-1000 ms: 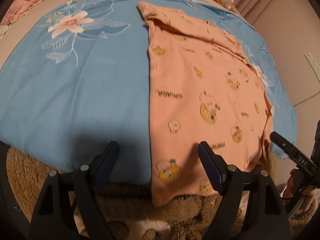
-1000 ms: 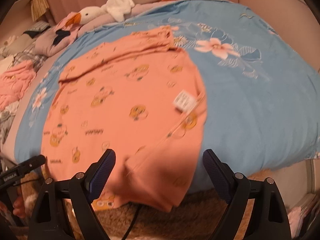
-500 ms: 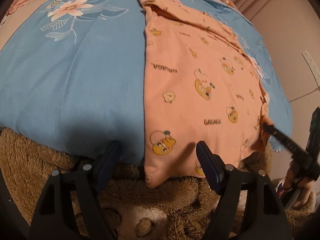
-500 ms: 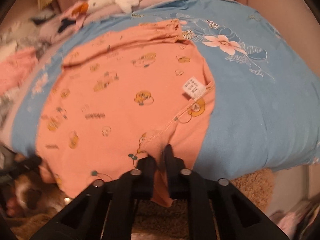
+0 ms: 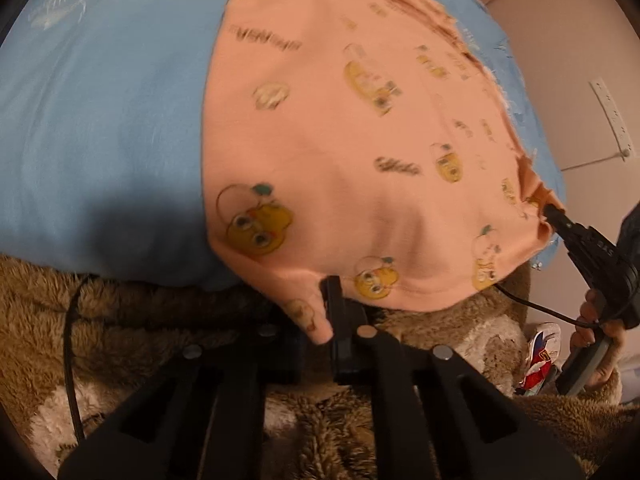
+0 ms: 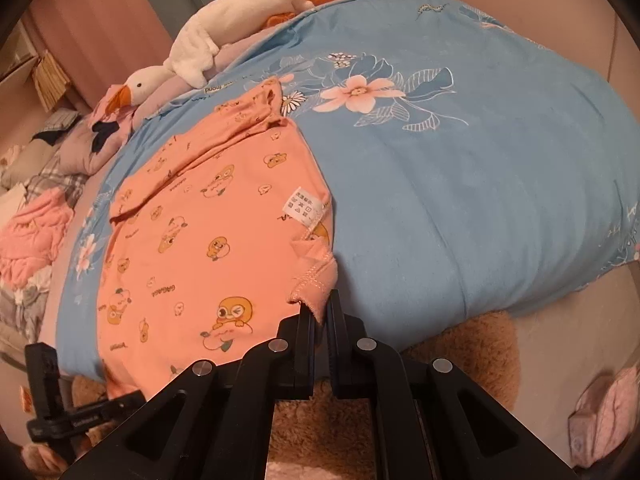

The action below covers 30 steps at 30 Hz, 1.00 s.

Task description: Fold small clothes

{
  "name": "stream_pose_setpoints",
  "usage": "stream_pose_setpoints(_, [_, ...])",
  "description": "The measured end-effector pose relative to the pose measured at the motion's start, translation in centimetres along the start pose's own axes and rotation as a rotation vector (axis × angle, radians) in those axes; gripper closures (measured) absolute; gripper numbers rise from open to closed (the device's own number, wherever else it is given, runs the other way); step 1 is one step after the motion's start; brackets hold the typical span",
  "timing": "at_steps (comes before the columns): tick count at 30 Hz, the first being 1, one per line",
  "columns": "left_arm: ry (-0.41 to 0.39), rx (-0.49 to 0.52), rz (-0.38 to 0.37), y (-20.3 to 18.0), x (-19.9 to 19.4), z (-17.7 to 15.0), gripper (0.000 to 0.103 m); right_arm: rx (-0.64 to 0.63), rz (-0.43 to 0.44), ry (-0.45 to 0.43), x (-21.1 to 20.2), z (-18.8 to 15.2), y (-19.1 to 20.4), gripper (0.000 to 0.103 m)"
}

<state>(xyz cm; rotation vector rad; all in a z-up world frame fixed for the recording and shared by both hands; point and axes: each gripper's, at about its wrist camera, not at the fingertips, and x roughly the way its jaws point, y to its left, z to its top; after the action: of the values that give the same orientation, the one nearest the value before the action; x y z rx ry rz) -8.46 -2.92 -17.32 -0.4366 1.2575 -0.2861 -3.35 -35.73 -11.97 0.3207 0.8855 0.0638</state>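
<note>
An orange child's shirt (image 5: 352,152) printed with yellow cartoon ducks lies flat on a blue flowered quilt (image 5: 100,120). At the near hem my left gripper (image 5: 318,312) has its jaws closing, the shirt's lower left corner pinched between them. The right gripper (image 5: 554,214) bites the opposite hem corner at the right edge. In the right wrist view the shirt (image 6: 192,240) shows a white care label (image 6: 302,208), and my right gripper (image 6: 319,312) is shut on the stitched hem corner. The left gripper (image 6: 132,400) shows at the bottom left by the other corner.
A brown fuzzy blanket (image 5: 120,320) hangs below the quilt's near edge (image 6: 460,180). A white goose plush (image 6: 192,56) and piled clothes (image 6: 28,232) lie at the far side. A wall with an outlet (image 5: 612,116) stands to the right.
Both grippers went from wide open to shut on the shirt's near hem corners, the right one first. The left moved in and down to the hem; the right slid sideways, pulling its corner.
</note>
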Motion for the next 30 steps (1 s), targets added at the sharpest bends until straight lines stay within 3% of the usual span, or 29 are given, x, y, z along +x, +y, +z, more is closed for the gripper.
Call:
stream_pose_setpoints(7, [-0.114, -0.11, -0.144, 0.7, -3.8, 1.5, 0.1, 0.033, 0.032, -0.002, -0.1, 0.6, -0.7, 0.096])
stream_pose_setpoints(14, [-0.248, -0.096, -0.2, -0.8, -8.1, 3.8, 0.1, 0.056, 0.074, -0.037, -1.1, 1.6, -0.8, 0.096])
stream_pose_setpoints(23, [-0.291, -0.135, -0.158, 0.2, -8.1, 8.0, 0.1, 0.064, 0.115, -0.048, 0.0, 4.3, 0.2, 0.096])
stream_pose_setpoints(30, [-0.272, -0.151, -0.114, 1.0, -6.2, 11.5, 0.1, 0.052, 0.106, 0.004, 3.4, 7.6, 1.2, 0.096])
